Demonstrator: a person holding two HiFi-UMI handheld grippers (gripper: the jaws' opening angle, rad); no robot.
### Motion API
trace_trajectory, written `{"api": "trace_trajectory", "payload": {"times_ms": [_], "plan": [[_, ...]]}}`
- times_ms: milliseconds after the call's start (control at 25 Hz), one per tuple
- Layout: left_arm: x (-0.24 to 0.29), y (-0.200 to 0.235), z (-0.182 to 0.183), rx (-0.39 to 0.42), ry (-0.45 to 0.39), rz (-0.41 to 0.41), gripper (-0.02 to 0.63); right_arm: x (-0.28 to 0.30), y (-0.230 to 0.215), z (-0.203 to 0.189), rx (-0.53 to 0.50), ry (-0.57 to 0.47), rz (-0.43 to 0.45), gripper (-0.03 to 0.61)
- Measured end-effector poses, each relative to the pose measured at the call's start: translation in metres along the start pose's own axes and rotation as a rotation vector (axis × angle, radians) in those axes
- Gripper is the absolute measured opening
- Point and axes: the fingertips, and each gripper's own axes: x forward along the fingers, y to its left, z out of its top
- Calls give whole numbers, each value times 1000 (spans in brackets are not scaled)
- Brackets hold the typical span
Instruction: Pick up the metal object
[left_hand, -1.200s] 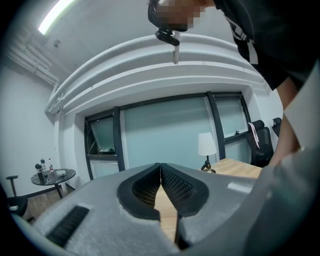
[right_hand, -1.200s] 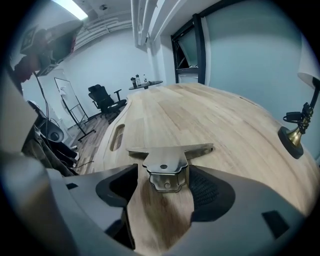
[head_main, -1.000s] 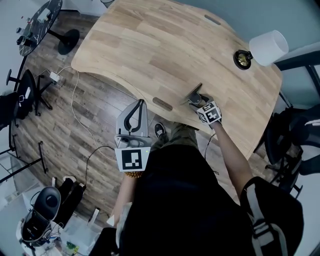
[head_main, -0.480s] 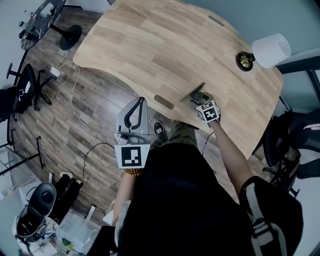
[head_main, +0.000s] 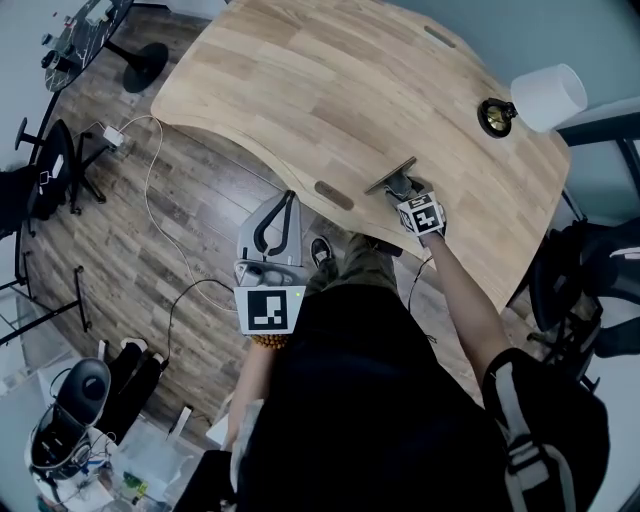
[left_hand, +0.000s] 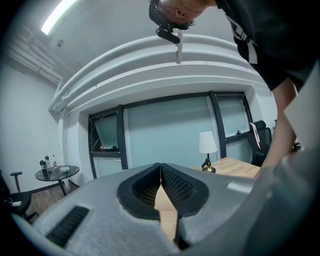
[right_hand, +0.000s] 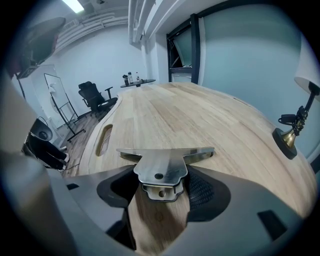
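Metal object (right_hand: 162, 169), T-shaped, shiny, two holes in stem: stem pinched between jaws of right gripper (right_hand: 163, 186), crossbar sticking out past tips. Object sits low over wood table (right_hand: 200, 112), near front edge beside slot (right_hand: 103, 139); contact with surface not clear. Head view: right gripper (head_main: 400, 186) at table's near edge, object (head_main: 391, 175) ahead of it. Lamp (head_main: 541, 97) at far right corner. Left gripper (left_hand: 160, 186) jaws pressed together at tips, nothing between; held off table, above floor (head_main: 180, 250).
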Motion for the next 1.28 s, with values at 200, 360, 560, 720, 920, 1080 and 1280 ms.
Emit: {"api": "trace_trajectory", "payload": {"times_ms": [200,360,560,720,920,1080,1280], "plan": [[-11,0,-5,3,11,0,18,0,-1,1,28,-9,-23,284],[-17,3,-4,9,7,4,18,2,-1,2,48,2,-28,284],[-25,1,-4,-2,-2,1,18,1,0,3,45,6,-29,284],[-27,-3,-3,-2,-8,-4,18,2,-1,2,49,4,-37,284],[-32,-2,-1,30,-12,-13,18,1,0,1,60,-1,-48,282],[-35,-1,3,30,-23,-9,18,3,1,3,61,1,-51,282],[-38,-8,-1,52,-5,-19,18,2,-1,3,67,-17,-61,282]]}}
